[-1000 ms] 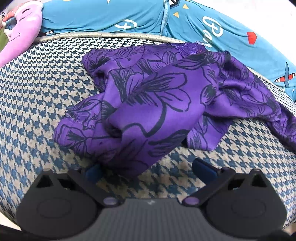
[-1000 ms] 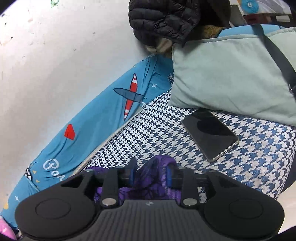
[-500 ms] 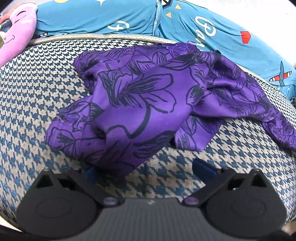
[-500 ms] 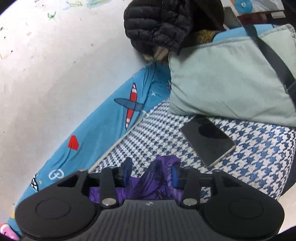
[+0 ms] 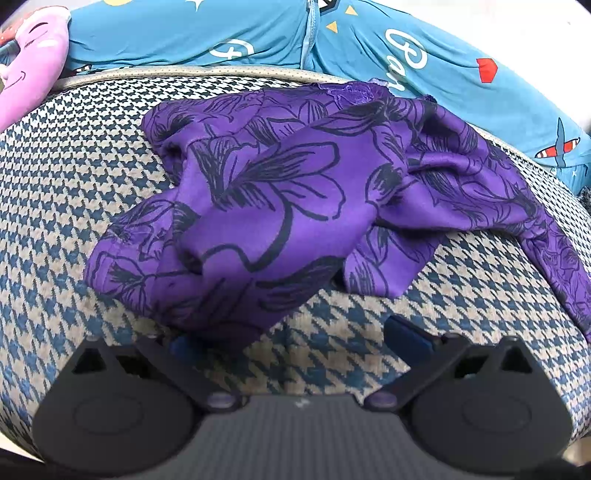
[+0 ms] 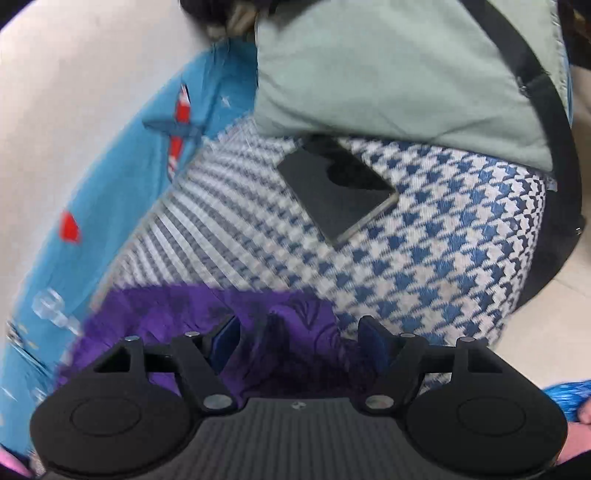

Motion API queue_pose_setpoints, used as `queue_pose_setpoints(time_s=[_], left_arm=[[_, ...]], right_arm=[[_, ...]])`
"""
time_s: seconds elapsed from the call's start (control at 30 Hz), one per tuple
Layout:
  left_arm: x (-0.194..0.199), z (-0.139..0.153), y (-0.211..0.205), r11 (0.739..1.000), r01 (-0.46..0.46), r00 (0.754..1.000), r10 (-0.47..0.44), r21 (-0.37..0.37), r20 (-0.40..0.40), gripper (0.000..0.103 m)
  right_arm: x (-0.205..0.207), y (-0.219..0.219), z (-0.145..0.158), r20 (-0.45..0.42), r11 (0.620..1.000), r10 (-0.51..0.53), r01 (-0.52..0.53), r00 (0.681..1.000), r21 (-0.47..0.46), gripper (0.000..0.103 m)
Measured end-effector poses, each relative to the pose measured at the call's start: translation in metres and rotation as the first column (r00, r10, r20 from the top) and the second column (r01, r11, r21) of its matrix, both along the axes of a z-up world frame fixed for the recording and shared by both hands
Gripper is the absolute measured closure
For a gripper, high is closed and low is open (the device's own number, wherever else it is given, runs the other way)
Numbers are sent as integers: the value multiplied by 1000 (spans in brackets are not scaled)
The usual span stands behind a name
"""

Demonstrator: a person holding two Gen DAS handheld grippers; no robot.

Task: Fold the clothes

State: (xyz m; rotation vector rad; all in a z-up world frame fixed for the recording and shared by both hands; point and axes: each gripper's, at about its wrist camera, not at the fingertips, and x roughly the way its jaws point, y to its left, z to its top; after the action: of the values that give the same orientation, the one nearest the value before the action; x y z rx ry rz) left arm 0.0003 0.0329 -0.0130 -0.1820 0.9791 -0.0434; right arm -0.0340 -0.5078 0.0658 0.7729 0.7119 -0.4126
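A crumpled purple garment with a black flower print lies on the blue-and-cream houndstooth cushion. My left gripper is open at the garment's near edge. Its left fingertip is partly under the cloth's lowest fold; the right fingertip is over bare cushion. In the blurred right wrist view, another part of the purple garment lies on the cushion. My right gripper is open over it, with a raised fold of cloth between the fingers, nearer the left one.
A black phone lies on the cushion ahead of the right gripper, below a pale green pillow crossed by a black strap. A blue cartoon-print cloth runs along the cushion's far edge. A pink plush is far left.
My right gripper has opened and let go of the purple garment, and it has dropped closer to the cushion. The left gripper stays open; the garment has shifted slightly in its view.
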Motion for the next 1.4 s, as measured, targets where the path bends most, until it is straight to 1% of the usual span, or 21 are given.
queue_pose_setpoints(time_s=[0.1, 0.13, 0.2, 0.27, 0.4, 0.5, 0.6, 0.7, 0.8, 0.93, 0.97, 1.0, 1.03, 1.07, 1.1, 1.17, 1.23, 1.33, 1.4], left_arm=[[0, 0, -1, 1000, -1, 1000, 1, -2, 0, 0], [0, 1, -2, 1000, 0, 1000, 0, -3, 0, 0], [0, 1, -4, 1000, 7, 1000, -6, -7, 3, 0], [-1, 2, -7, 1000, 13, 1000, -13, -11, 6, 0], [-1, 2, -10, 1000, 15, 1000, -15, -4, 8, 0], [-1, 1, -10, 1000, 7, 1000, -7, -3, 10, 0], [-2, 1, -10, 1000, 5, 1000, -5, -2, 11, 0], [-2, 1, -9, 1000, 3, 1000, -3, -1, 12, 0], [-3, 1, -9, 1000, 0, 1000, 0, 0, 13, 0], [-4, 1, -8, 1000, -2, 1000, 2, 1, 14, 0], [-4, 0, -9, 1000, -3, 1000, 3, 4, 15, 0], [-4, 0, -9, 1000, -2, 1000, 2, 9, 16, 0], [-4, 0, -9, 1000, -3, 1000, 2, 11, 16, 0], [-4, 0, -9, 1000, -3, 1000, 3, 11, 17, 0], [-4, 0, -9, 1000, -4, 1000, 3, 11, 17, 0], [-4, 0, -9, 1000, -3, 1000, 3, 12, 17, 0], [-4, 0, -10, 1000, -2, 1000, 2, 13, 17, 0], [-4, 0, -10, 1000, -1, 1000, 0, 15, 20, 0], [-4, -1, -10, 1000, 0, 1000, 0, 19, 20, 0]], right_arm=[[-19, -9, 12, 119, 1000, -24, 26, 993, -9, 32], [-23, -9, 15, 138, 999, -26, 30, 990, -31, 32], [-26, -3, 19, 124, 996, 3, 8, 992, -87, 32], [-26, 2, 18, 104, 995, 24, -14, 994, -100, 32], [-20, 8, 15, 87, 995, 53, -45, 995, -87, 32], [-13, 16, 11, 103, 995, 89, -83, 991, -55, 32], [0, 30, 6, 69, 991, 130, -127, 989, -43, 32], [17, 45, 0, 24, 984, 168, -166, 986, -62, 31], [28, 60, -5, -30, 975, 193, -195, 981, -108, 31], [39, 70, -12, -67, 967, 187, -196, 980, -162, 32], [40, 72, -13, -75, 966, 183, -193, 980, -172, 38], [42, 73, -14, -83, 965, 178, -190, 981, -182, 50], [43, 73, -15, -93, 964, 173, -188, 981, -188, 57], [44, 73, -16, -103, 964, 168, -185, 980, -192, 70], [46, 73, -17, -113, 963, 163, -183, 980, -196, 80], [47, 73, -17, -117, 962, 159, -180, 980, -205, 87], [45, 74, -14, -93, 960, 164, -181, 982, -214, 90], [37, 79, 0, -34, 939, 129, -133, 991, -316, 91], [28, 80, 11, 37, 922, 82, -61, 996, -383, 91]])
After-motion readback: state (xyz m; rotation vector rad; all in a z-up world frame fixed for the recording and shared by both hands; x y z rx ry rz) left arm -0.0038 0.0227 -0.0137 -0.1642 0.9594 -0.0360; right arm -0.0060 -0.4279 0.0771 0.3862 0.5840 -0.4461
